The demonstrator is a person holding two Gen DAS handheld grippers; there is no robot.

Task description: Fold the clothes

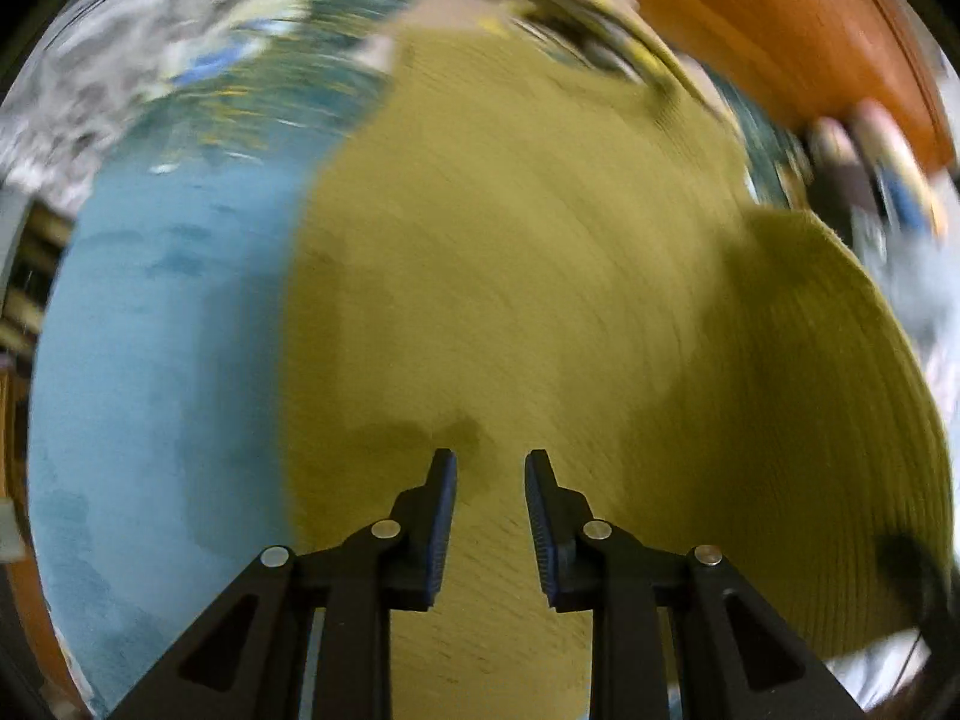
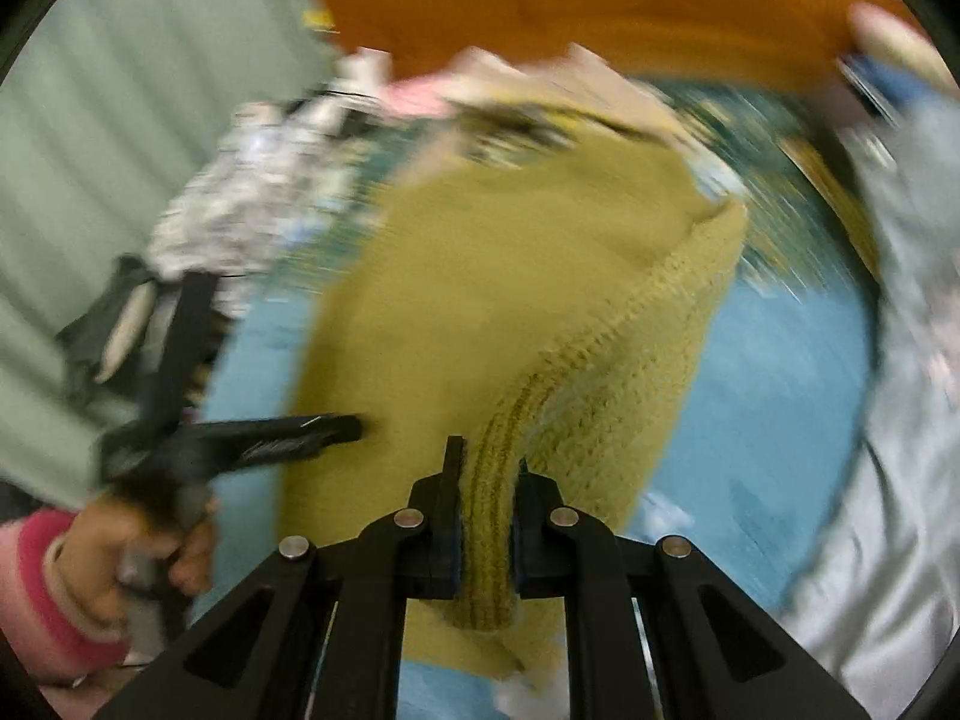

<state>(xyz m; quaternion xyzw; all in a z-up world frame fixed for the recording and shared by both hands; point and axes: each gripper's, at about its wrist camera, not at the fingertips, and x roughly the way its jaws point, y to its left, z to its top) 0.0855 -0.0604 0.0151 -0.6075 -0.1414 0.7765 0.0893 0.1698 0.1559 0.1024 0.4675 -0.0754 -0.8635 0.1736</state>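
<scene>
One olive knit sweater (image 2: 492,300), right hand-held gripper (image 2: 487,468) pinching its ribbed edge, left hand-held gripper (image 1: 491,468) spread above it

1 olive knit sweater (image 2: 480,300), 2 grippers: left gripper (image 1: 490,468), right gripper (image 2: 487,456)

We take this for a home, most likely a bedroom. A blue bedsheet (image 1: 150,390) fills the lower left of the left wrist view, its far part printed in a darker pattern. An orange wooden headboard (image 2: 570,6) spans the top of the right wrist view. Loose clothes are piled beyond: a grey-and-white patterned garment (image 2: 258,192) at centre left, something pink (image 2: 420,96) by the headboard. Blur hides finer detail.
</scene>
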